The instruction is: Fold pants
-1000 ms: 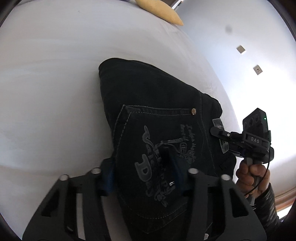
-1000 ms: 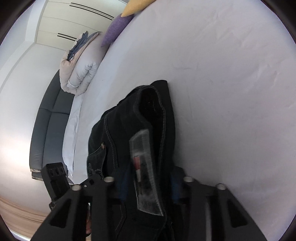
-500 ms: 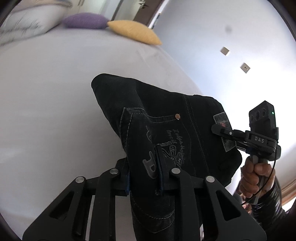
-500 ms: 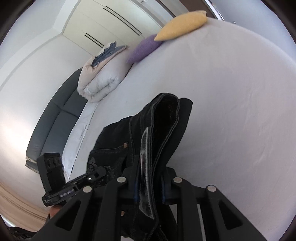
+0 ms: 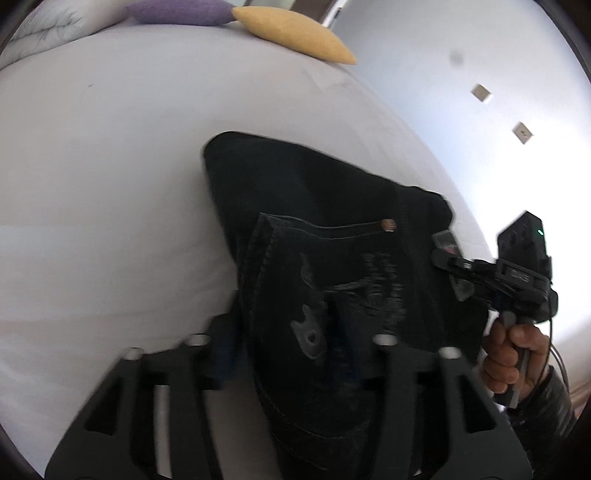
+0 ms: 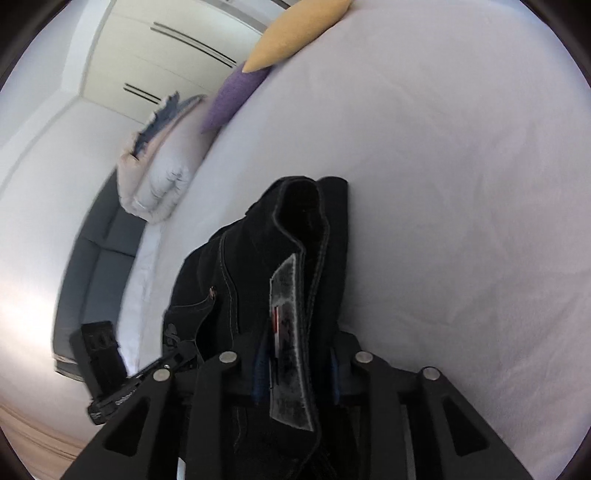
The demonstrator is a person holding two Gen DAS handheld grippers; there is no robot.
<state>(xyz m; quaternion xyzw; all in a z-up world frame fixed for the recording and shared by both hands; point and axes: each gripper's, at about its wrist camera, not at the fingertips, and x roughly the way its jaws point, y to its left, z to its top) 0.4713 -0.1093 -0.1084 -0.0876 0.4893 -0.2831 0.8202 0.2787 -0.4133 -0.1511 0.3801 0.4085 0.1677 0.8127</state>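
Observation:
Dark denim pants [image 5: 332, 236], folded into a thick bundle with a printed back pocket facing up, rest on the white bed [image 5: 92, 184]. My left gripper [image 5: 288, 343] has its jaws wide apart around the near pocket edge. My right gripper [image 6: 295, 365] has the waistband with the grey label [image 6: 291, 332] between its jaws, which stand somewhat apart. The right gripper also shows in the left wrist view [image 5: 458, 266] at the pants' right edge. The left gripper shows in the right wrist view [image 6: 173, 363] at the lower left.
A yellow pillow [image 5: 291, 33] and a purple pillow [image 5: 177, 11] lie at the far end of the bed. A folded white duvet [image 6: 159, 173] sits beside a grey sofa [image 6: 96, 273]. A white wardrobe [image 6: 166, 51] stands behind.
The pants were lifted half a second ago and now lie lower on the bed again. Both grippers' jaws have spread wider than in the previous frames.

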